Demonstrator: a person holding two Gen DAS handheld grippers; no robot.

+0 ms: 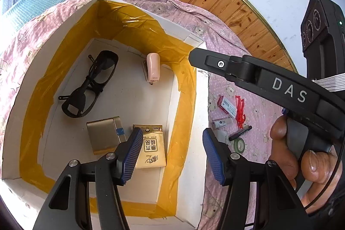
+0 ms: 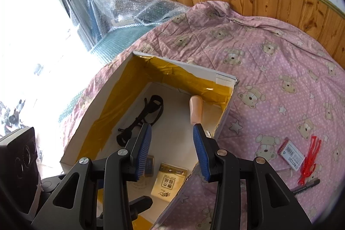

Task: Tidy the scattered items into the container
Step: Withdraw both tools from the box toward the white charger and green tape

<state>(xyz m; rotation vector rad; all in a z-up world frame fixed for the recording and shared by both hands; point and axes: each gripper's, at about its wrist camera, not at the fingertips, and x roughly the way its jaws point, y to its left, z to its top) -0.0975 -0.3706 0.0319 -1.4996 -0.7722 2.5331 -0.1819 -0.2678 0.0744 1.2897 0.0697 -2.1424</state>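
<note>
So both claws hang empty and spread wide over the box (image 1: 187, 87), left claw (image 1: 170, 156) and right claw (image 2: 172, 150), probably between drops. Sunglasses (image 1: 90, 85) already sit inside; the red clip (image 1: 240, 108) and marker (image 1: 240, 133) wait on the bedspread (image 2: 269, 57), lower right.

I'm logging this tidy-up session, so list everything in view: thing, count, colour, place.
White cardboard box with yellow tape lining: 1, on the pink bear-print quilt.
Black sunglasses: 1, in box.
Pale pink stapler: 1, in box, far side.
Gold metallic case: 1, in box.
Yellow tissue packet: 1, in box.
Red-and-white small carton: 1, on quilt.
Red plastic clip: 1, beside carton.
Black marker pen: 1, on quilt.
Green tape roll: 1, by marker.
Clear bubble wrap: 1, beyond quilt.
Left tool: open, empty.
Right tool: open, empty.
Hand: 1, gripping right tool's handle.
</note>
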